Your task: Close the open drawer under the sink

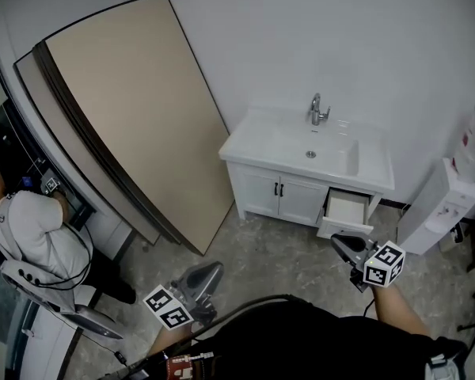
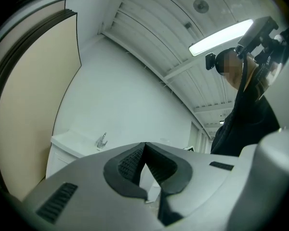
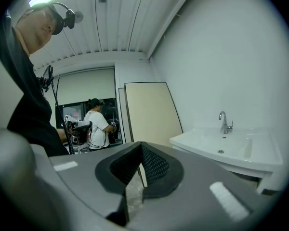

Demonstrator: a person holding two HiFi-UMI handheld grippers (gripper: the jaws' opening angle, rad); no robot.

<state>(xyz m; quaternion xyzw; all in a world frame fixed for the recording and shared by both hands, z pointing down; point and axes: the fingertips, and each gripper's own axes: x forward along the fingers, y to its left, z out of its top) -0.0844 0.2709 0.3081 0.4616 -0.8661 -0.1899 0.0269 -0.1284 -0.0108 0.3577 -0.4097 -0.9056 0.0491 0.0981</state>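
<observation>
The only print that is showing clearly is the black-and-white square patterns on the two marker cubes (image 1: 168, 307). A small red label (image 1: 180, 366) at the lower edge of the head view is too small to read. The drawer (image 1: 347, 212) is standing open at the right end of the white cabinet (image 1: 245, 188), under the right side of the sink (image 1: 261, 137) and just right of two shut doors (image 1: 299, 203). Its long axis is running straight out from the cabinet front, over the grey speckled floor (image 1: 277, 244). Its white front panel is facing away from the wall and toward the person who is holding the grippers, and its inside is showing from above. A faucet (image 1: 318, 111) is rising at the back of the basin. The right gripper (image 1: 342, 245) is hovering just in front of the drawer's front panel, apart from it, and is pointing toward it. Its jaws are closed together with nothing between them, as the right gripper view (image 3: 141, 146) shows. The left gripper (image 1: 204, 274) is hanging well to the left of the drawer, above the floor, with its jaws likewise pressed together and empty (image 2: 144, 146). Large beige boards (image 1: 134, 101) are leaning against the wall left of the cabinet. A person in a white shirt (image 1: 32, 232) is standing at the far left, and a tall white stand (image 1: 439, 204) is standing to the right of the drawer.
</observation>
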